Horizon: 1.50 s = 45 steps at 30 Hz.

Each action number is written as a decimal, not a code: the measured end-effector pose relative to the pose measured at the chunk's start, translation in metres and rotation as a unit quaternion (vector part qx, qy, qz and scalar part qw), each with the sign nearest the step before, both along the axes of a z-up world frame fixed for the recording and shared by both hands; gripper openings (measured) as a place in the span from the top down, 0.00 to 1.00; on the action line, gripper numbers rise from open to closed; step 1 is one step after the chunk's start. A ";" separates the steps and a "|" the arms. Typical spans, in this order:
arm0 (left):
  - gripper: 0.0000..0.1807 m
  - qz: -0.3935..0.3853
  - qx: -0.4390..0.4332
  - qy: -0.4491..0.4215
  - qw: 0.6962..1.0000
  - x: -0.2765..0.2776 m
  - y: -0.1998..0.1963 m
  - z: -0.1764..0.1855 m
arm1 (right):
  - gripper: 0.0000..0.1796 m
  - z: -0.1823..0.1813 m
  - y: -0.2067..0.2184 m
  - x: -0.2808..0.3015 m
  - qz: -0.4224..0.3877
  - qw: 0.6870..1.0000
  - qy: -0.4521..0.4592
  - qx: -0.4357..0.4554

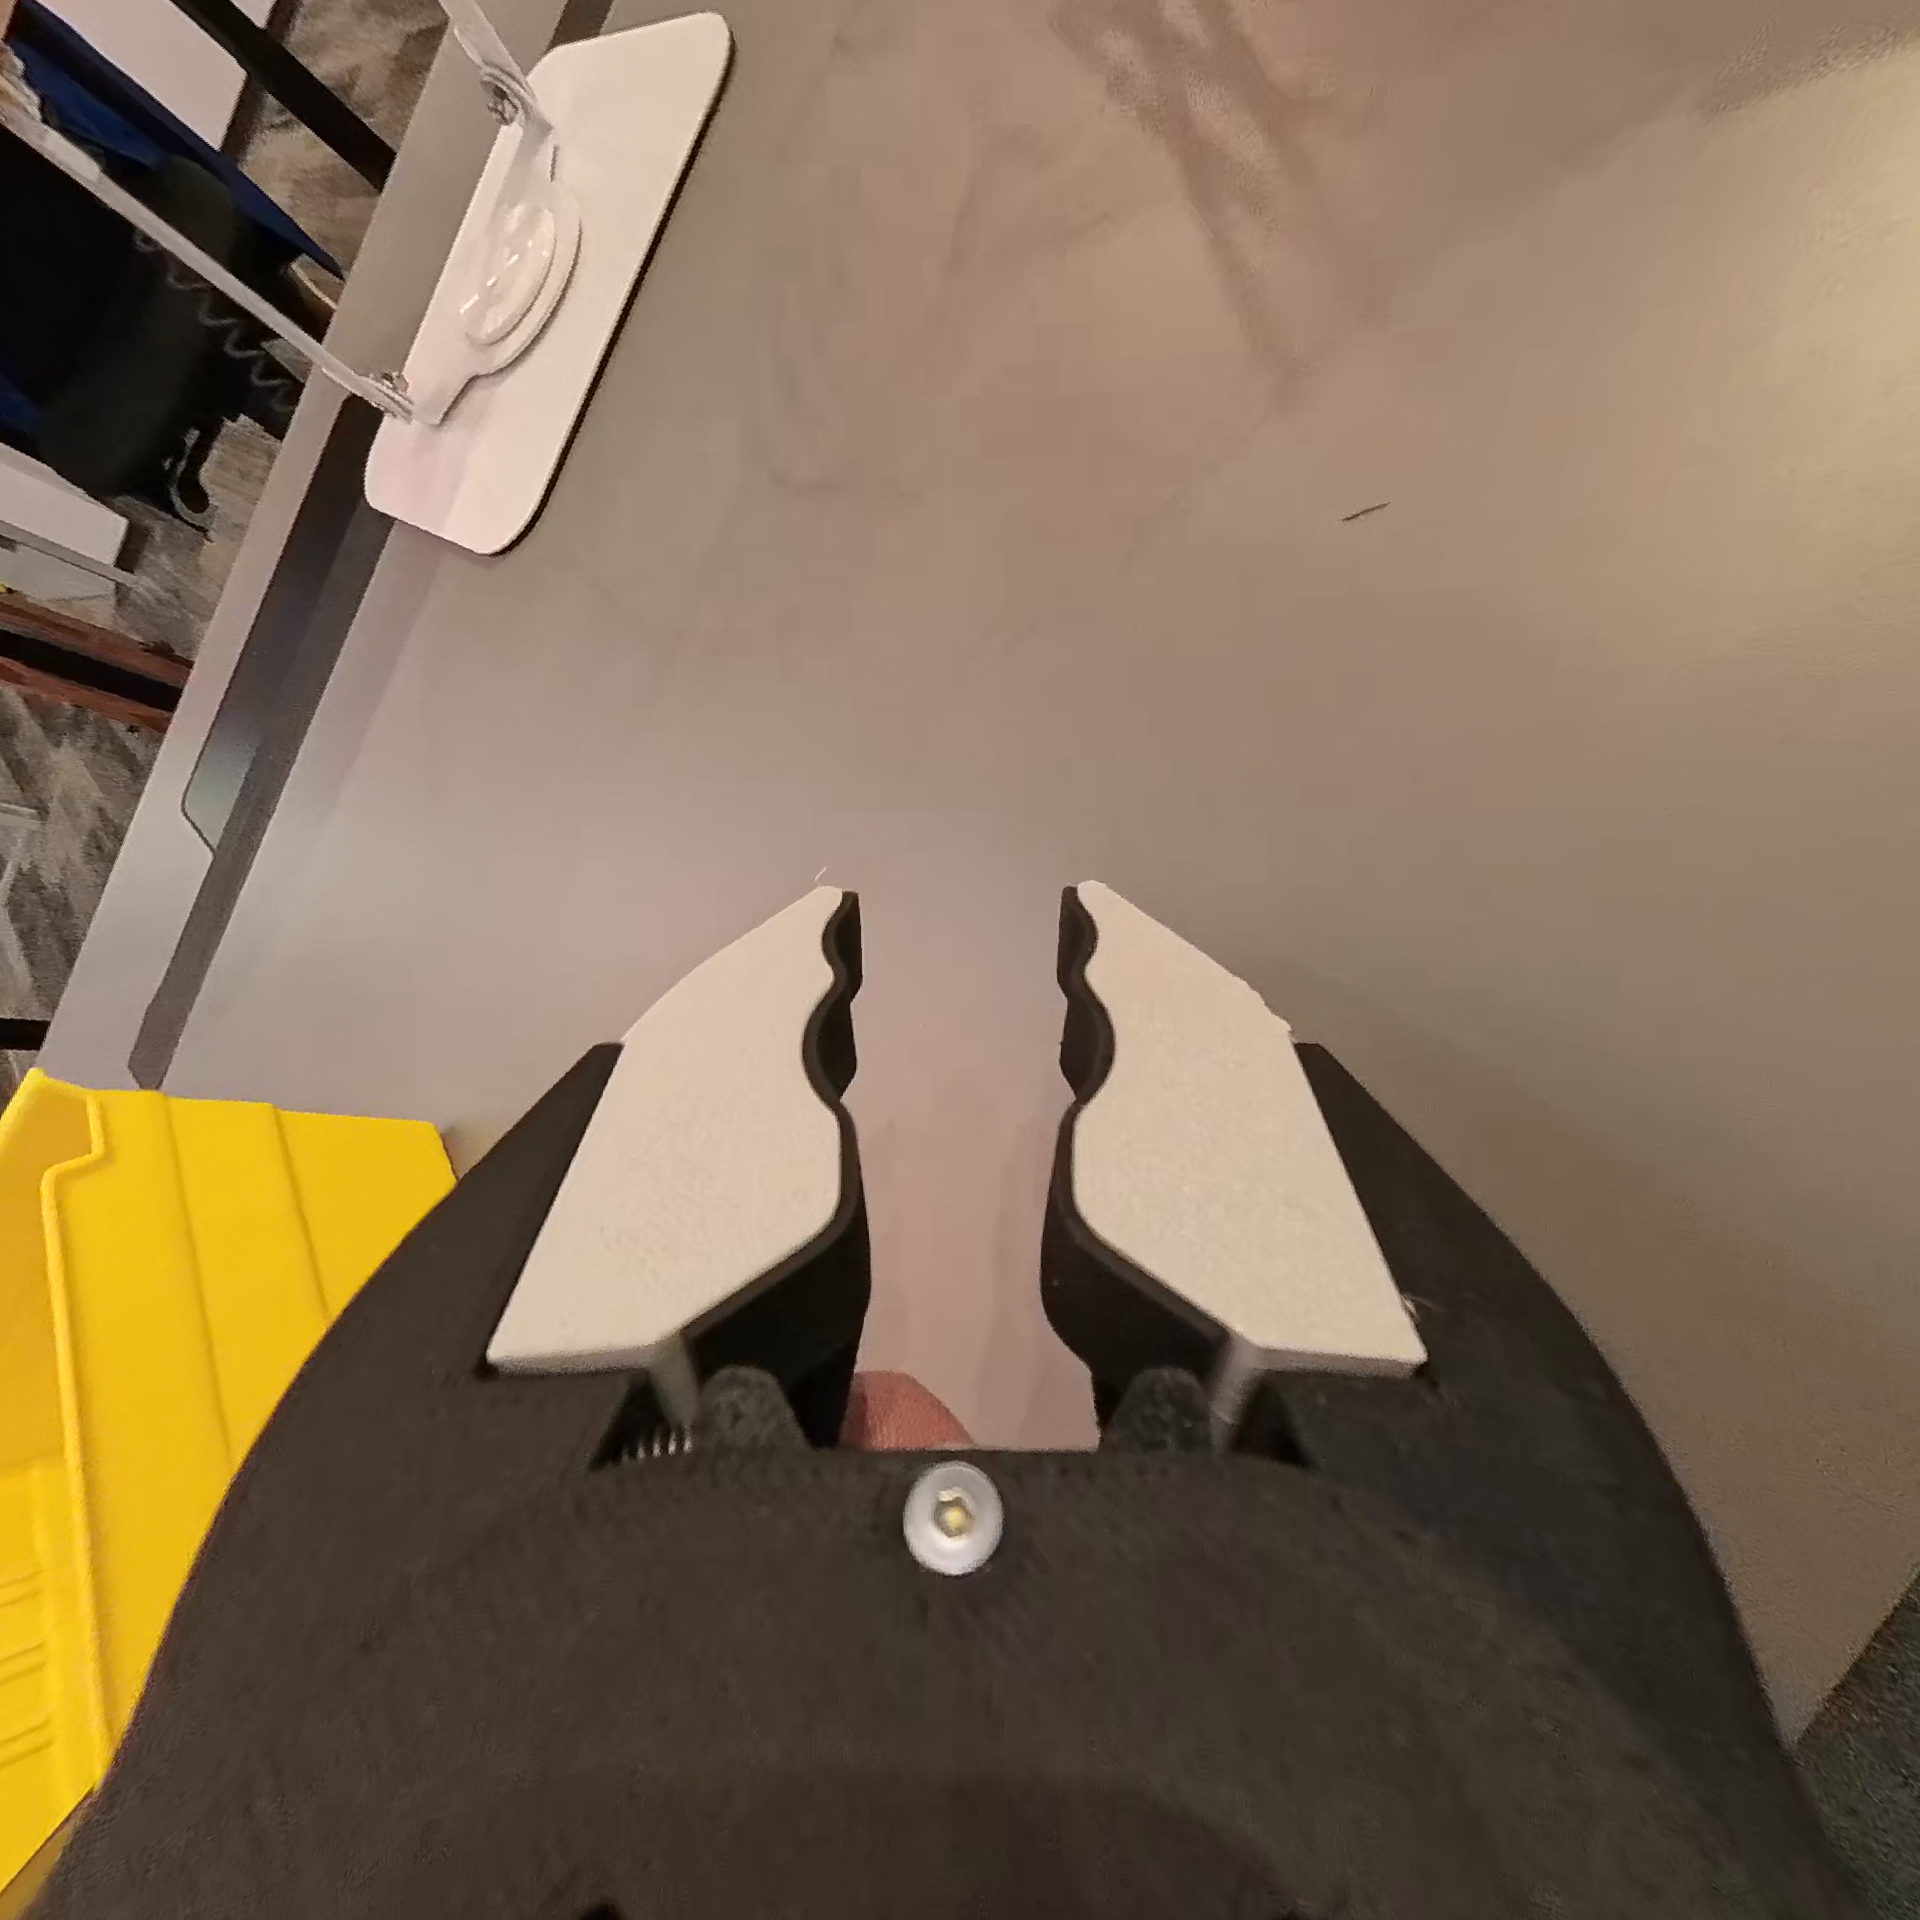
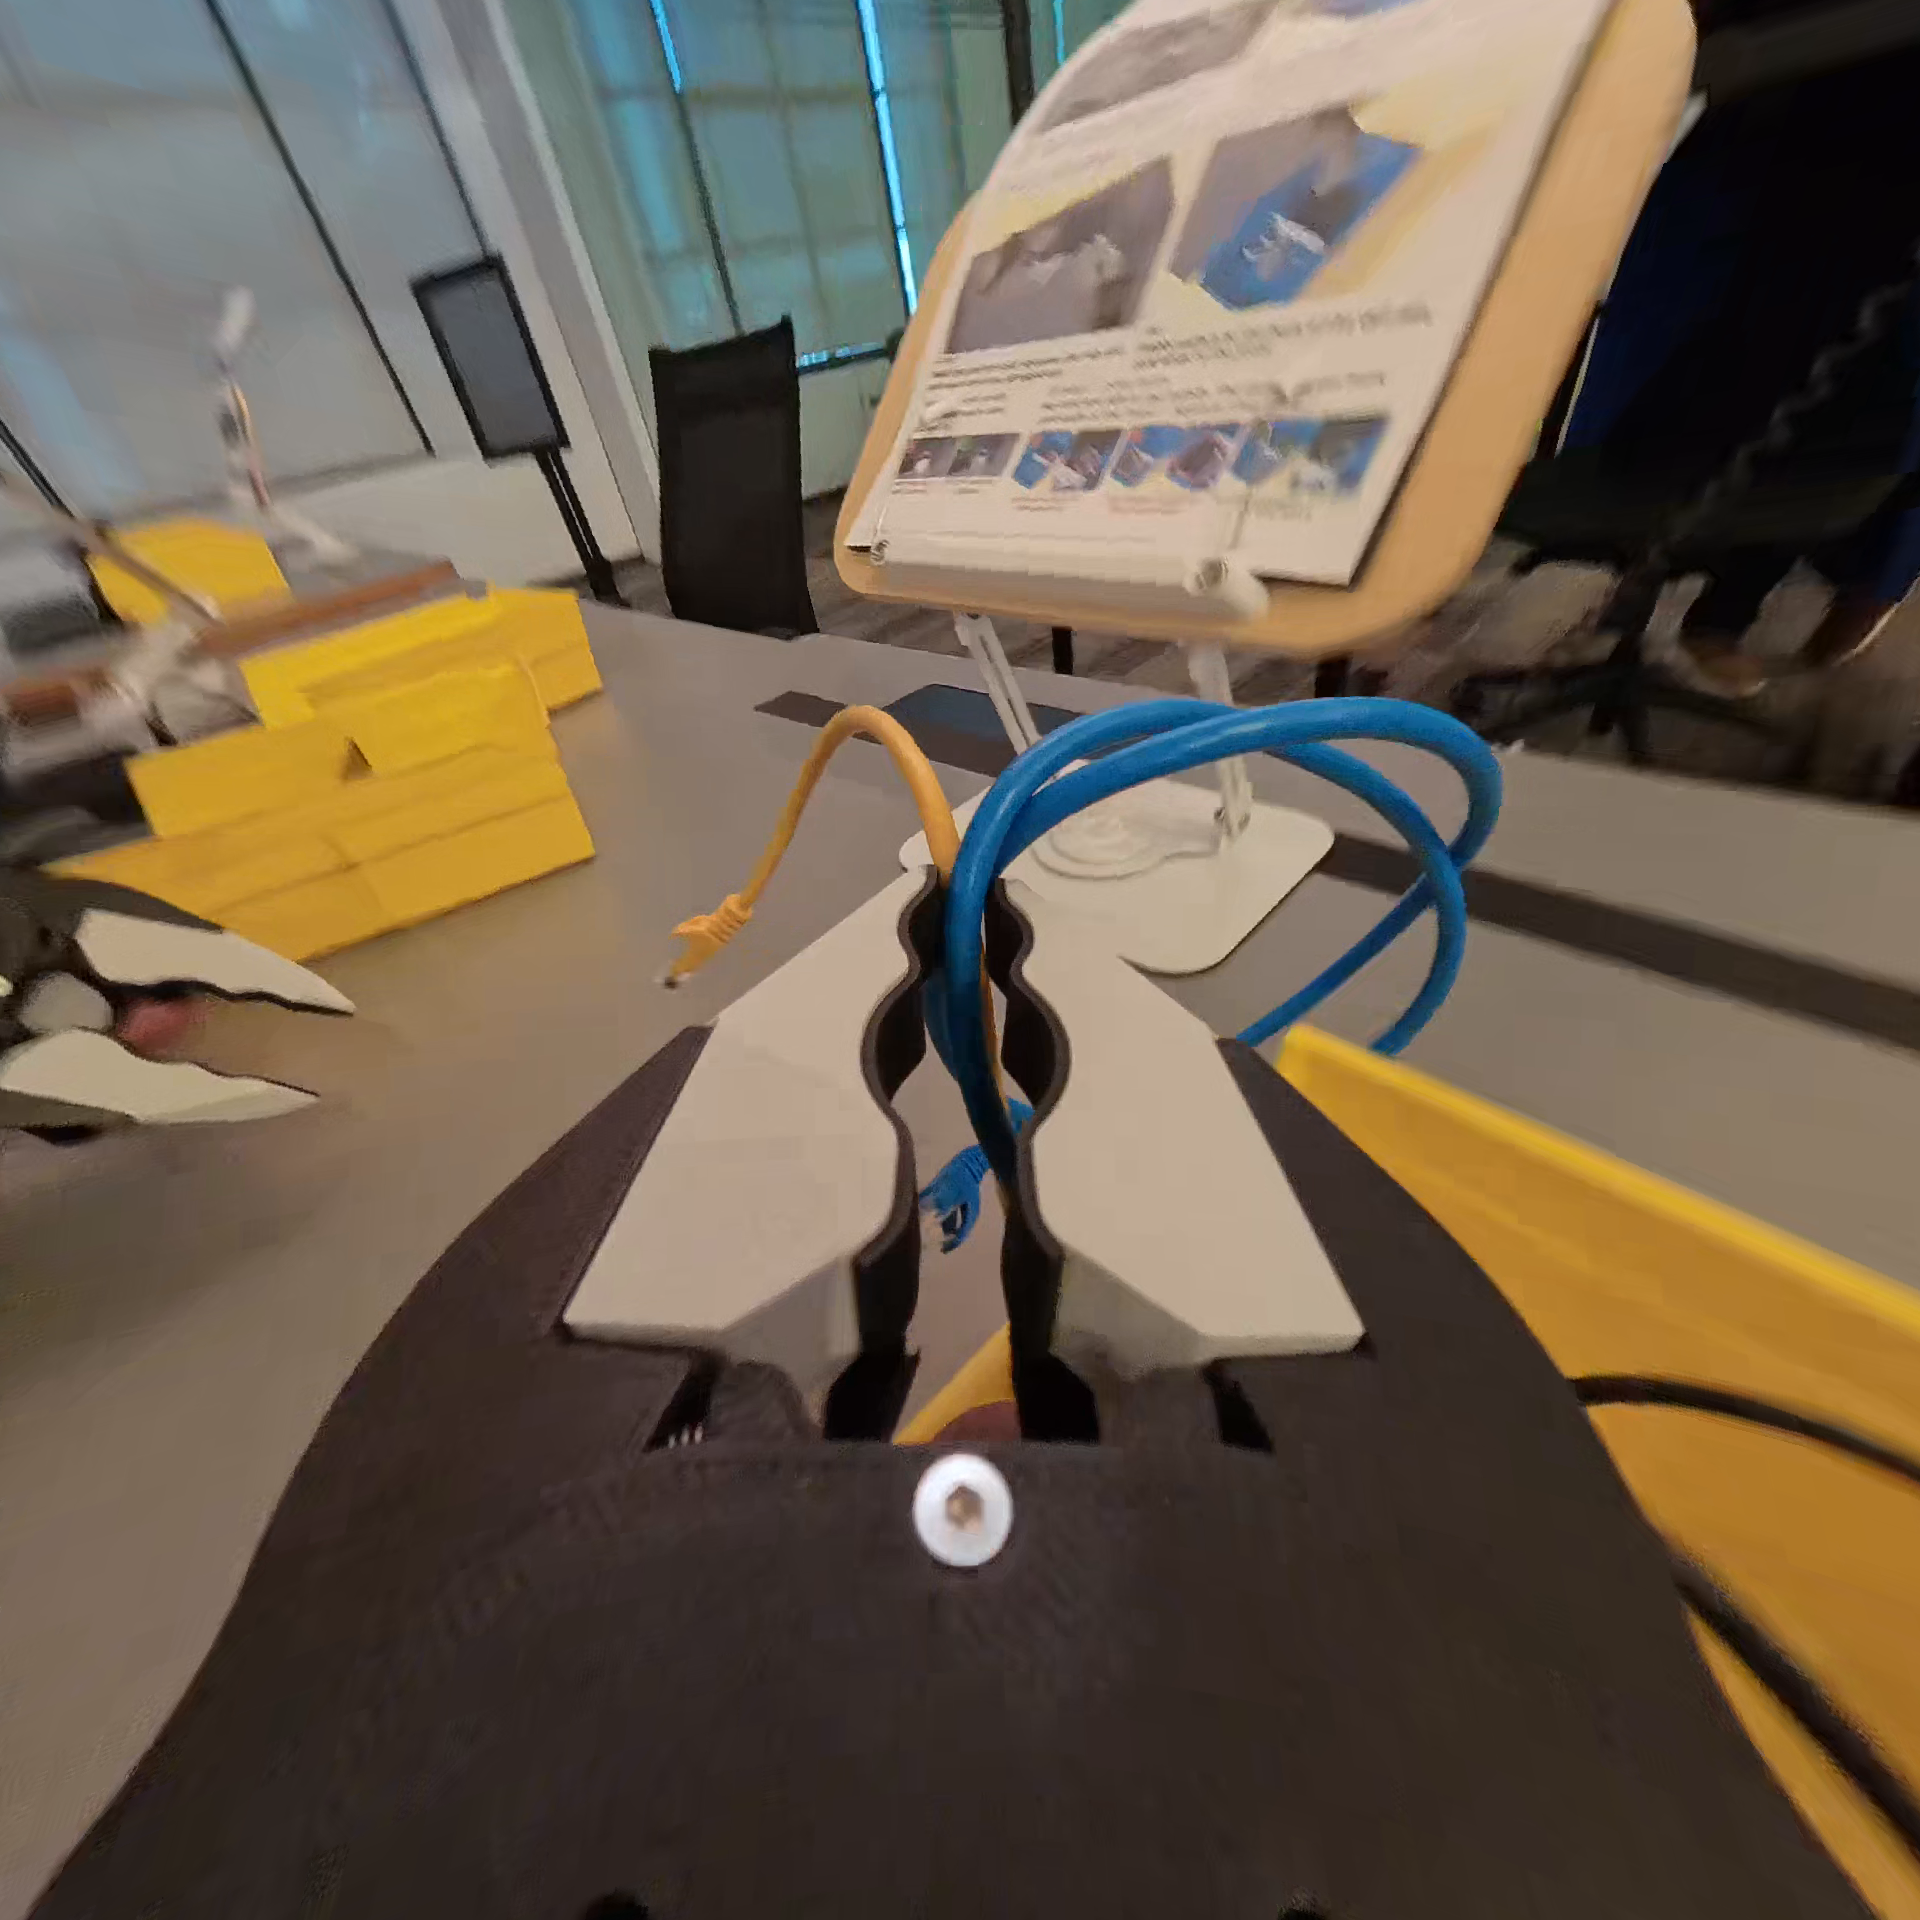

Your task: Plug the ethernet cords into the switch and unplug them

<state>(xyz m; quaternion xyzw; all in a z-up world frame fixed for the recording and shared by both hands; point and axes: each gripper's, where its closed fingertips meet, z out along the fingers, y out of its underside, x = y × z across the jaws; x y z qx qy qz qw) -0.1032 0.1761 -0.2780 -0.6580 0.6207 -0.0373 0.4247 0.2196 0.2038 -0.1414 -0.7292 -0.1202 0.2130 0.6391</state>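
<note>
**Right gripper clamped on two ethernet cords; left gripper empty**

Right gripper: the jaws are closed on a bundle of two cords. The blue ethernet cord runs up through the narrow gap between the jaws, emerges past the tips and arcs to the right in several loops above the worktop. One blue plug hangs low in the gap, near the base of the jaws. The yellow ethernet cord passes through the same gap, partly hidden behind the blue one, exits at the tips and curves over to the left. Its plug hangs free in the air, left of the jaw tips and clear of the worktop.

Left gripper: the jaws stand apart with nothing between them, pointing down at bare worktop. In the right wrist view it appears at the left edge, well apart from the cords.

Surroundings: a yellow bin lies just below and right of the right gripper, with a thin black cable crossing it. Stacked yellow bins sit at the far left. A document stand rests on a white base behind the cords. No switch can be identified in either view.
</note>
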 end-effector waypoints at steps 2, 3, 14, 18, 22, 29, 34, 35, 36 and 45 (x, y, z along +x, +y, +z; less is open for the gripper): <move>0.80 0.002 -0.003 -0.001 1.000 -0.001 0.001 -0.001 | 0.97 0.021 0.004 -0.003 -0.008 0.998 -0.062 0.020; 0.80 0.003 -0.003 0.001 1.000 -0.001 0.002 -0.002 | 0.97 0.033 0.005 -0.001 -0.012 0.997 -0.074 0.029; 0.80 -0.002 -0.007 0.009 1.000 -0.003 0.002 -0.007 | 0.98 0.057 -0.016 0.063 -0.131 0.973 -0.182 -0.054; 0.80 -0.003 -0.002 0.012 1.000 -0.003 0.002 -0.006 | 0.98 0.040 -0.019 0.066 -0.116 0.960 -0.216 -0.134; 0.80 0.000 0.000 0.012 1.000 -0.006 0.003 -0.005 | 0.98 0.030 -0.022 0.069 -0.111 0.961 -0.190 -0.165; 0.80 -0.001 0.001 0.013 1.000 -0.006 0.003 -0.005 | 0.98 0.001 -0.030 0.063 -0.079 0.964 -0.161 -0.198; 0.80 -0.001 0.004 0.017 1.000 -0.007 0.003 -0.005 | 0.98 -0.017 -0.033 0.056 -0.060 0.968 -0.130 -0.204; 0.80 -0.001 0.004 0.016 1.000 -0.007 0.003 -0.004 | 0.98 -0.018 -0.034 0.055 -0.058 0.971 -0.115 -0.201; 0.80 -0.001 0.004 0.015 1.000 -0.007 0.003 -0.004 | 0.98 -0.018 -0.036 0.055 -0.056 0.973 -0.101 -0.198; 0.80 -0.001 0.002 0.017 1.000 -0.007 0.003 -0.006 | 0.98 -0.020 -0.070 0.098 -0.101 0.977 0.028 -0.185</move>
